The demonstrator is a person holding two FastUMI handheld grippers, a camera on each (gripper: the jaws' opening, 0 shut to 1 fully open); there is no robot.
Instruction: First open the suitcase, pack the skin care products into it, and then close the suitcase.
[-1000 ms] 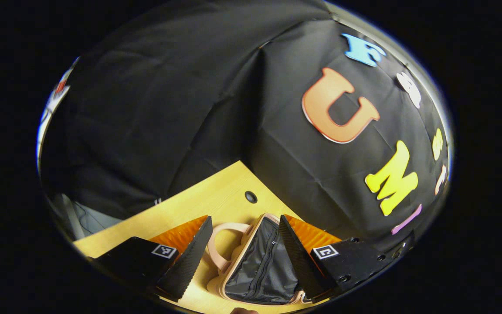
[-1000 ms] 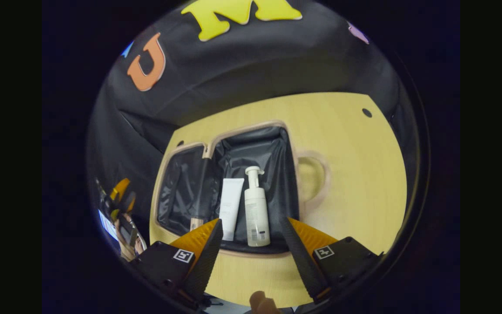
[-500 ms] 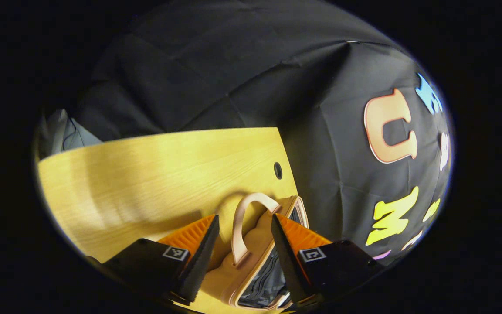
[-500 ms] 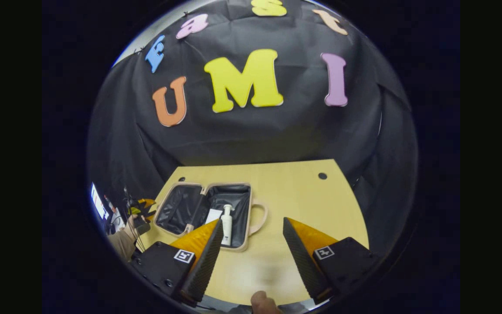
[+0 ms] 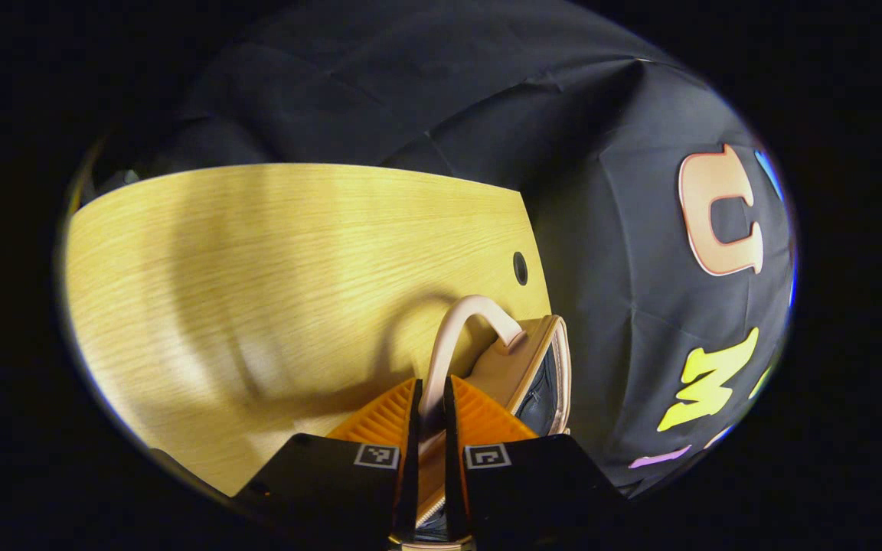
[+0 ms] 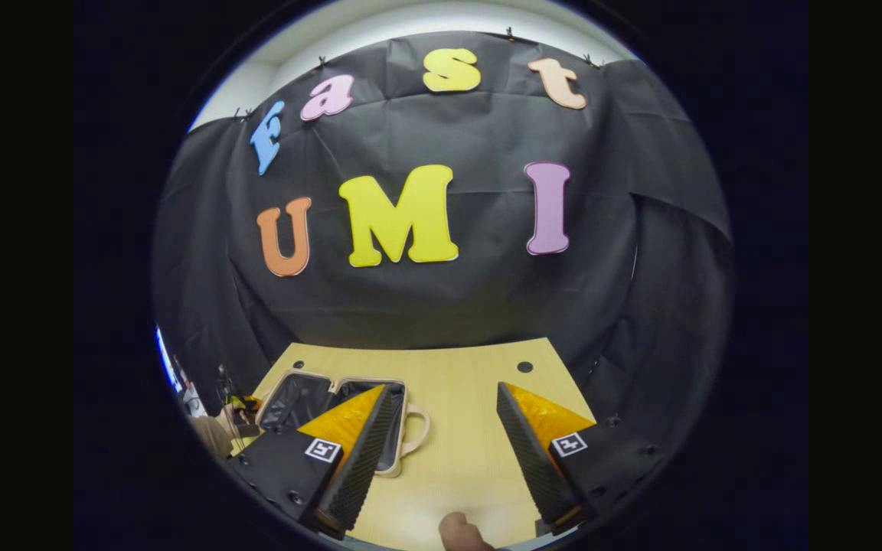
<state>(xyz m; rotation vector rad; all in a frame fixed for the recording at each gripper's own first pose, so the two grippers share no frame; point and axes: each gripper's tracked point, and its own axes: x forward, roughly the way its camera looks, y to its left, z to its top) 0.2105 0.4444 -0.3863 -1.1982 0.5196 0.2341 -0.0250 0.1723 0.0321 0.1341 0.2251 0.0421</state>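
The suitcase (image 6: 334, 417) lies open at the lower left of the right gripper view, on the tabletop (image 6: 472, 444). In the left gripper view its handle (image 5: 456, 337) sits low and central, pinched between the nearly closed left tongs (image 5: 429, 428). The right tongs (image 6: 441, 428) hang wide open, holding nothing. Swinging the lid by that thin handle risks slipping or dragging the case.

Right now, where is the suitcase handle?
In the left gripper view, the suitcase handle arches low at centre, pinched between the left gripper fingers, near the table hole.
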